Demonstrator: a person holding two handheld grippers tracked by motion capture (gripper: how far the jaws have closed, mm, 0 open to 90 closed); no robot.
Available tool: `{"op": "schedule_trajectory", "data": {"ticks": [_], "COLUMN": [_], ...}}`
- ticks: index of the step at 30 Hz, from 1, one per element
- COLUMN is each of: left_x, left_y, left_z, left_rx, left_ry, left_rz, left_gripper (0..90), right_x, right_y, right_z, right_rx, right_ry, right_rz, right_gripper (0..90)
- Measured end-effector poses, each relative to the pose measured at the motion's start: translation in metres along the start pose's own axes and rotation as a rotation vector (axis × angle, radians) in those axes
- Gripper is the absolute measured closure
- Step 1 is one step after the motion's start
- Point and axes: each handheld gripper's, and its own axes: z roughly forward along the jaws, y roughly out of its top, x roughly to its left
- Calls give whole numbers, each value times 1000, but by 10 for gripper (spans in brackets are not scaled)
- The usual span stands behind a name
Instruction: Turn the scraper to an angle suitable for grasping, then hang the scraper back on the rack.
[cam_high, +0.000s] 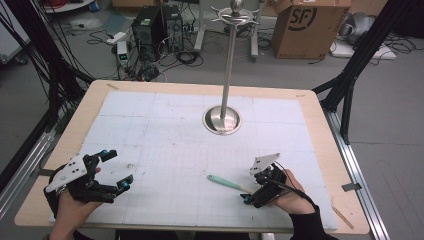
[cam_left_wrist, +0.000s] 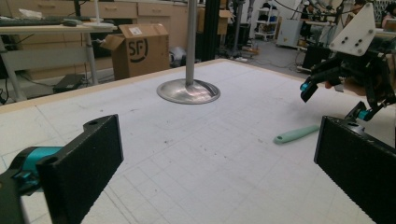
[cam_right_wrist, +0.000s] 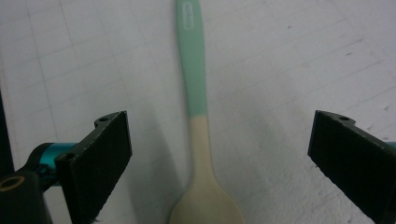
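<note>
I have the right gripper (cam_high: 254, 192) low over the near right part of the tabletop (cam_high: 165, 125), its jaws spread wide and straddling the spoon (cam_right_wrist: 198, 121) without touching it. The spoon lies flat on the white gridded mat, mint-green handle pointing away toward the middle of the tabletop, cream bowl nearest the gripper. In the right gripper view the neck sits close to centred between the two pads, a little nearer the left one, so I judge the step in hand to be the pick-up. To do it well I would lower until the pads are level with the thin neck, nudge sideways so both pads meet it together, and close just where green turns to cream; a flat, slim handle like this can skid or tip up on edge if one pad arrives first. The left gripper (cam_high: 107, 175) rests at the near left edge, jaws open and empty, well apart from the spoon. Farther back, right of centre, stands a metal stand (cam_high: 222, 120) with a round base and a tall pole, hooks at its top; I guess the spoon belongs there. Nothing lies between spoon and stand, so only the pole itself needs care on approach.
</note>
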Motion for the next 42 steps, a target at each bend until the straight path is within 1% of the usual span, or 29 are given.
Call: {"op": "schedule_trajectory", "data": {"ticks": [1,2,3,6,8,10,12,14,15,17,19,22,24,26,27,28,29,33,35,36,38,40,42], "left_x": [0,1,2,3,2,1,0,1,1,2,1,1,0,2,2,2,2,2,1,1,2,2,0], "left_y": [0,-1,-2,-2,-2,-1,0,0,0,-1,-2,-1,-1,-1,-1,-2,-3,-1,-1,-1,-1,0,1], "left_z": [0,0,0,-2,-2,-3,-3,-4,-4,-4,-4,-4,-5,-6,-6,-7,-9,-10,-10,-10,-9,-8,-6], "left_rx": [0,4,4,2,3,0,-4,-6,-6,-2,-2,-3,0,-3,-3,-6,-2,-7,-8,-7,-10,-10,-9], "left_ry": [0,2,3,10,10,12,7,8,8,15,13,9,9,16,16,19,22,24,24,28,30,30,23], "left_rz": [0,-3,-3,-7,-8,-6,-6,-3,-3,-8,-13,-9,-7,-9,-9,-12,-14,-14,-13,-16,-19,-17,-11], "left_gripper": [18,18,18,18,18,18,18,18,18,18,18,18,18,18,17,18,18,18,18,18,18,18,18], "right_x": [0,0,-1,0,1,2,4,5,5,6,8,10,11,10,10,8,6,2,0,0,1,3,6], "right_y": [1,2,3,5,5,7,10,13,14,16,17,20,21,20,20,19,18,16,16,17,20,25,31], "right_z": [2,4,6,10,12,13,12,13,13,13,12,11,11,11,11,10,9,9,9,9,10,11,13], "right_rx": [14,33,40,81,105,116,127,146,154,169,181,206,217,217,217,214,208,196,197,205,228,267,316], "right_ry": [1,4,3,3,-6,-6,7,17,29,35,33,35,38,42,42,47,51,67,69,67,61,49,36], "right_rz": [7,6,1,-1,-6,-16,-20,-26,-27,-19,-22,-32,-35,-34,-34,-32,-34,-20,-23,-17,-23,-48,-63], "right_gripper": [60,69,76,154,161,221,287,378,397,449,499,574,594,622,622,660,678,721,753,760,767,797,802]}}
